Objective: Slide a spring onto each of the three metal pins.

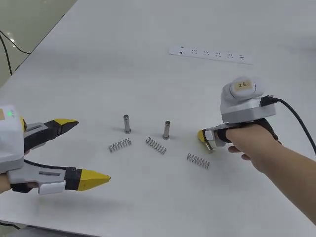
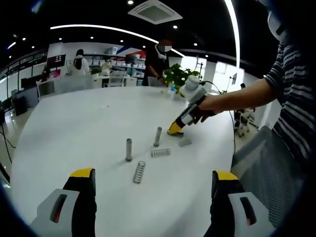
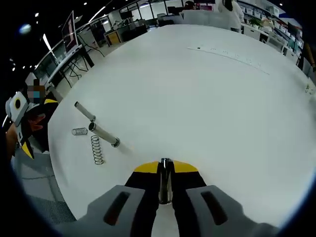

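Two metal pins (image 1: 127,123) (image 1: 167,129) stand upright on the white table (image 1: 148,74). In front of them lie three springs (image 1: 120,144) (image 1: 156,145) (image 1: 198,160), flat on the table. My right gripper (image 1: 205,138) is low over the table, right of the pins, shut on a third metal pin (image 3: 166,185) that pokes out between its yellow tips. My left gripper (image 1: 86,150) hovers at the near left, open and holding nothing. Its own view has the pins (image 2: 129,149) (image 2: 157,137) and two springs (image 2: 139,171) (image 2: 160,152) ahead of it.
A white power strip (image 1: 210,53) lies at the far side of the table. A black cable (image 1: 296,118) trails from the right gripper. Several people stand at benches in the background (image 2: 160,59). The table's near edge (image 1: 98,229) is close below the left gripper.
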`<act>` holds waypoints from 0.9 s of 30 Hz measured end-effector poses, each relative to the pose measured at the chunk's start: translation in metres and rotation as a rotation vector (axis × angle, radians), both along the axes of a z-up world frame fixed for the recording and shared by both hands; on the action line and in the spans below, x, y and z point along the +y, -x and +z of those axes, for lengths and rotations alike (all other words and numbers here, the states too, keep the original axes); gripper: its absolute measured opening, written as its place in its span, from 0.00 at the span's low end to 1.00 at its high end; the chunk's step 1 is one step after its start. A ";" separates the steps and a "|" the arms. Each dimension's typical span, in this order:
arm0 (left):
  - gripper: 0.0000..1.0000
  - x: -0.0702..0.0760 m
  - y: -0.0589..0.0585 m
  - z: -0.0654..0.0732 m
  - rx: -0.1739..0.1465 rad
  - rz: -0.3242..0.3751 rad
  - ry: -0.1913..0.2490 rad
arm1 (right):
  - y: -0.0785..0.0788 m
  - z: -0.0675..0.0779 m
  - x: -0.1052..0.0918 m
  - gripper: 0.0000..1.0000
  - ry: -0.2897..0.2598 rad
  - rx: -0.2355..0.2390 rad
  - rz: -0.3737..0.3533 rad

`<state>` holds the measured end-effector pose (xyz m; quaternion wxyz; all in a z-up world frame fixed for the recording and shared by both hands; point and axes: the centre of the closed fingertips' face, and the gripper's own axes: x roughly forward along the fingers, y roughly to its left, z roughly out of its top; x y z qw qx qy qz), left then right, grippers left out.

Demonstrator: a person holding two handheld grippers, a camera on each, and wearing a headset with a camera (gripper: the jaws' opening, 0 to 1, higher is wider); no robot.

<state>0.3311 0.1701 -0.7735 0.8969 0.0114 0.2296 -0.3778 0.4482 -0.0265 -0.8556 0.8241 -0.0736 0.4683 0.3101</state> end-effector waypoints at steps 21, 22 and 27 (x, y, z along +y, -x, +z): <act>0.94 -0.001 -0.001 -0.001 0.000 0.005 -0.001 | -0.001 0.017 -0.004 0.05 -0.096 -0.102 0.038; 0.94 -0.001 -0.001 -0.001 0.000 0.003 -0.002 | 0.000 0.018 -0.004 0.05 -0.100 -0.107 0.039; 0.94 -0.002 -0.001 -0.001 0.000 0.002 -0.005 | -0.001 0.029 -0.004 0.05 -0.154 -0.167 0.032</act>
